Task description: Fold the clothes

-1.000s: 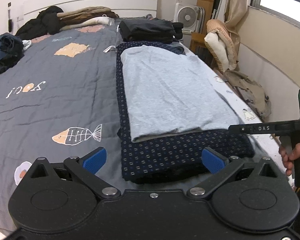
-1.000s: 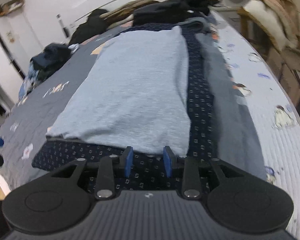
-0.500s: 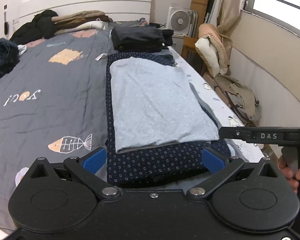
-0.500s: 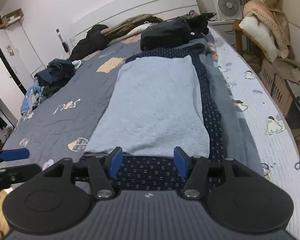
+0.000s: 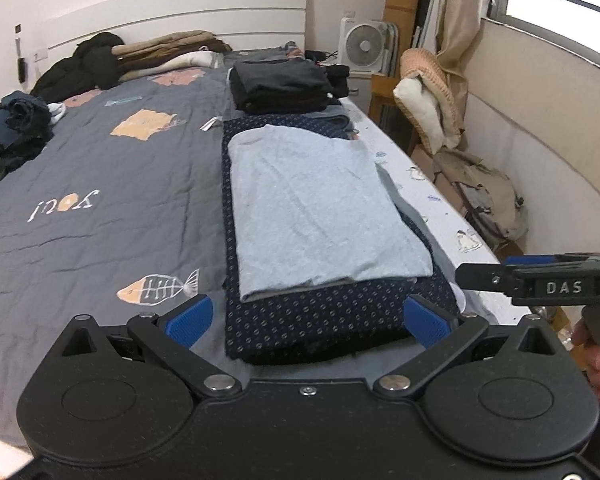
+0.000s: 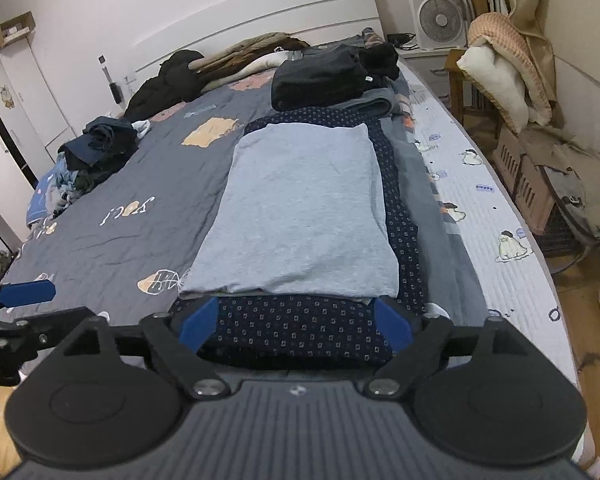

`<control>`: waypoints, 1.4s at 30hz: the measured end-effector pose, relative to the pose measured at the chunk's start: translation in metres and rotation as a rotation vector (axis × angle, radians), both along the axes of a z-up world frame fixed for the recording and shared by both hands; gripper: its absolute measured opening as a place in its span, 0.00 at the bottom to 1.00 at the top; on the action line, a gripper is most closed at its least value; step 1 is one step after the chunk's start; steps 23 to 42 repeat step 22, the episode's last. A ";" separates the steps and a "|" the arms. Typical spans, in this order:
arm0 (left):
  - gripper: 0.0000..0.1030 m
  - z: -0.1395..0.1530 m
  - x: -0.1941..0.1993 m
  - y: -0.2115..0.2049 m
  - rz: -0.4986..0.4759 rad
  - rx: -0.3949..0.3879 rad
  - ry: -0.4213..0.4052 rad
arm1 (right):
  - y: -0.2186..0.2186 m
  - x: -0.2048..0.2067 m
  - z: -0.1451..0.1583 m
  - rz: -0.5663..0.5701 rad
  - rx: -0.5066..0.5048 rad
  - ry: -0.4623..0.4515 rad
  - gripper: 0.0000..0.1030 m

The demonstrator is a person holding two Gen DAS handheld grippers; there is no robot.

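A grey quilt (image 5: 100,184) printed with fish is spread over the bed. A white box fan (image 6: 440,20) is seen at one o'clock beside the headboard (image 5: 180,16). A chair (image 6: 500,68) draped with a woven blanket is placed at two o'clock, and a khaki bag (image 6: 576,188) is set on the floor below it.
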State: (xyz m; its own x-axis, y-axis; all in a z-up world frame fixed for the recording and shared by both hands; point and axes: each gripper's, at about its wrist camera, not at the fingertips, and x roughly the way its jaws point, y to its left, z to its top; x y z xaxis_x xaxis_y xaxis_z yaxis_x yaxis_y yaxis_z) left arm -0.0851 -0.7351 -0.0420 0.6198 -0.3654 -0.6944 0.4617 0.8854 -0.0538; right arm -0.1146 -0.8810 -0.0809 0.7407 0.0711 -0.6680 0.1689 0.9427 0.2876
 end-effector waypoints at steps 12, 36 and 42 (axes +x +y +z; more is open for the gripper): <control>1.00 0.008 -0.010 0.012 0.025 -0.010 0.028 | 0.017 -0.008 0.017 0.018 -0.055 -0.018 0.89; 1.00 0.007 -0.013 0.013 0.005 -0.015 0.015 | 0.020 -0.009 0.019 0.015 -0.075 -0.012 0.90; 1.00 0.007 -0.013 0.013 0.005 -0.015 0.015 | 0.020 -0.009 0.019 0.015 -0.075 -0.012 0.90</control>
